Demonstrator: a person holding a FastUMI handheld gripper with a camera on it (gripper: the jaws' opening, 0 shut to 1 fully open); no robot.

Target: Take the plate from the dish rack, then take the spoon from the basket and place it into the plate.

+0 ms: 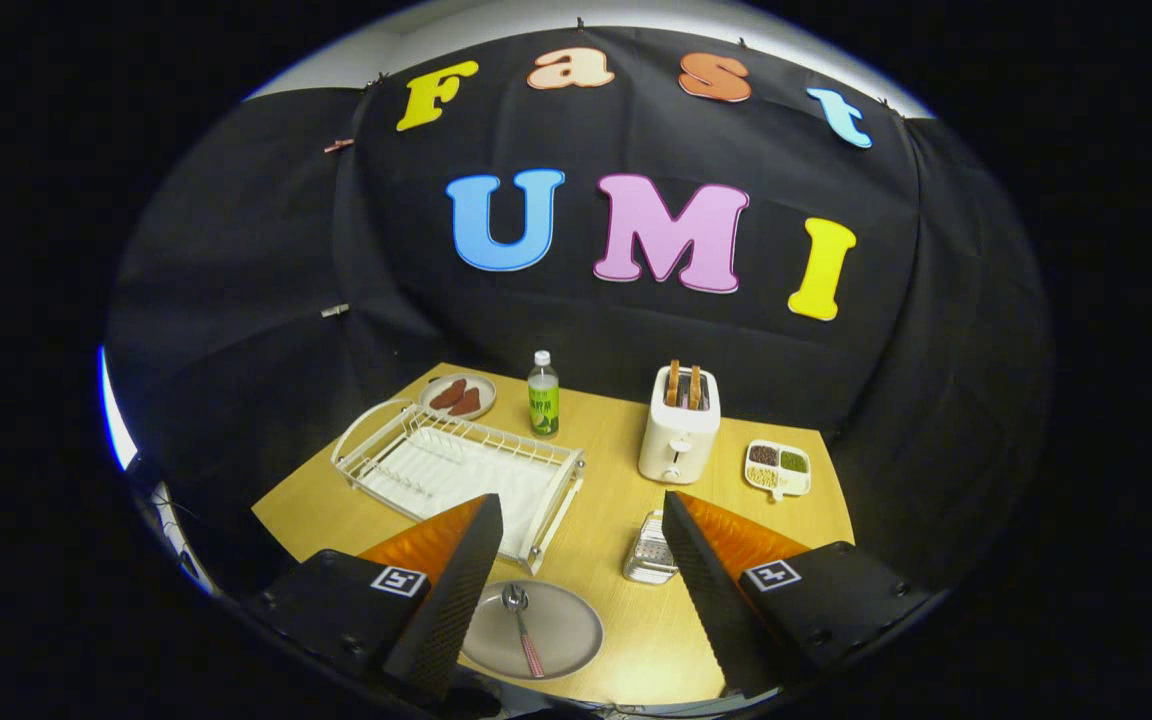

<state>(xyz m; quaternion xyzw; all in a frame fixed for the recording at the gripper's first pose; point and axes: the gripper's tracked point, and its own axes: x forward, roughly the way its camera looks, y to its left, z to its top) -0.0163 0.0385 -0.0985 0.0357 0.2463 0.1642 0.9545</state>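
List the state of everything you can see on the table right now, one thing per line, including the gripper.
gripper: open, holding nothing, above the table
plate: flat on the table between the fingers, out of the rack
spoon: lying in the plate
dish rack: holds no dishes
basket: upright; contents cannot be made out
toaster: two slices sticking up
bottle: upright, capped
divided dish: compartments filled
far plate: holds brown food

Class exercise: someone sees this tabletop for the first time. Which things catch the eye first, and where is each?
Nearest, between the open fingers of the hand-held gripper, a grey plate lies on the wooden table with a pink-handled spoon on it. Just beyond the fingers sits a white dish rack, with no dishes in it. Farther back stands a white toaster with two slices in its slots, with a green-labelled bottle beside it.
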